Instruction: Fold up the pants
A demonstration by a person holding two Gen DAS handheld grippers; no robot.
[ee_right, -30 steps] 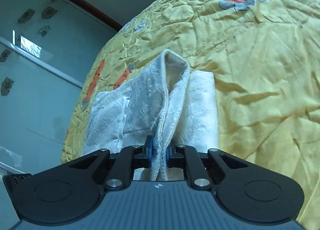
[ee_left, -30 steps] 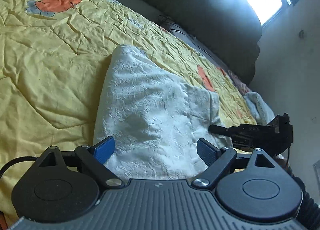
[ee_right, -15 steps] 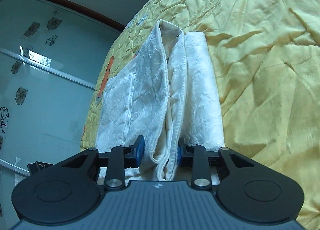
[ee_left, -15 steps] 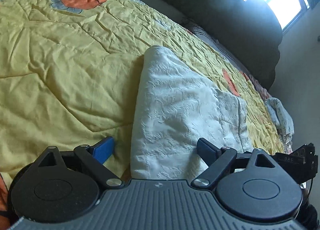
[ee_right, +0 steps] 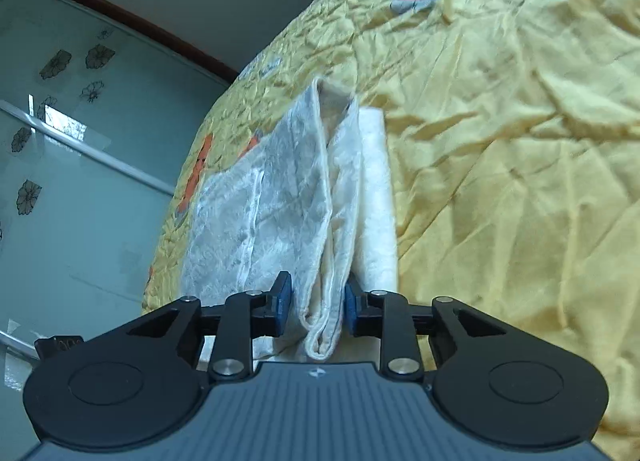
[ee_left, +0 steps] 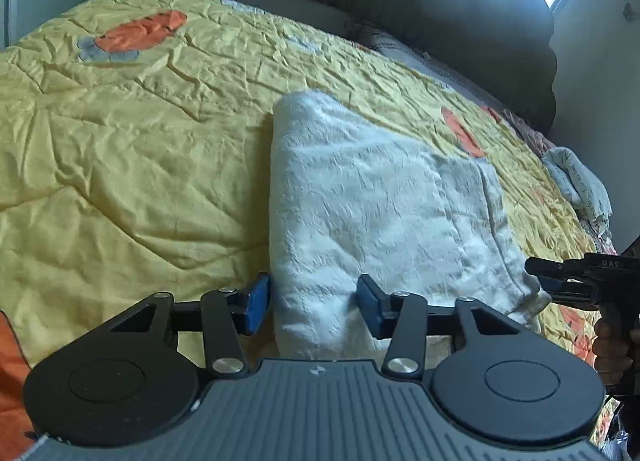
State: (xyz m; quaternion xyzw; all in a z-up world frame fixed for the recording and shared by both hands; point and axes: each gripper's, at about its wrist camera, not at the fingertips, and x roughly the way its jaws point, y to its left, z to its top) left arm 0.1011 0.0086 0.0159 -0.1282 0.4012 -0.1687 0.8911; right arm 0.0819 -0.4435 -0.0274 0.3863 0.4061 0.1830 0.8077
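White textured pants (ee_left: 380, 197) lie folded into a thick rectangle on the yellow quilt (ee_left: 132, 165). My left gripper (ee_left: 314, 303) is open, its blue pads either side of the fold's near left corner. In the right wrist view the pants (ee_right: 296, 197) show their stacked layered edges. My right gripper (ee_right: 314, 303) is open, with the folded edges standing loosely between its pads. The right gripper also shows in the left wrist view (ee_left: 576, 281) at the pants' right corner, held by a hand.
A dark rounded headboard (ee_left: 460, 13) and a bright window stand behind the bed. A small white patterned cloth (ee_left: 576, 181) lies at the bed's far right edge. A glass sliding door with flower prints (ee_right: 60, 165) stands beyond the bed.
The right gripper was shut on the pants' edges and has opened, letting them go. The pants have settled flat. The left gripper's jaws have narrowed and now straddle the near left corner.
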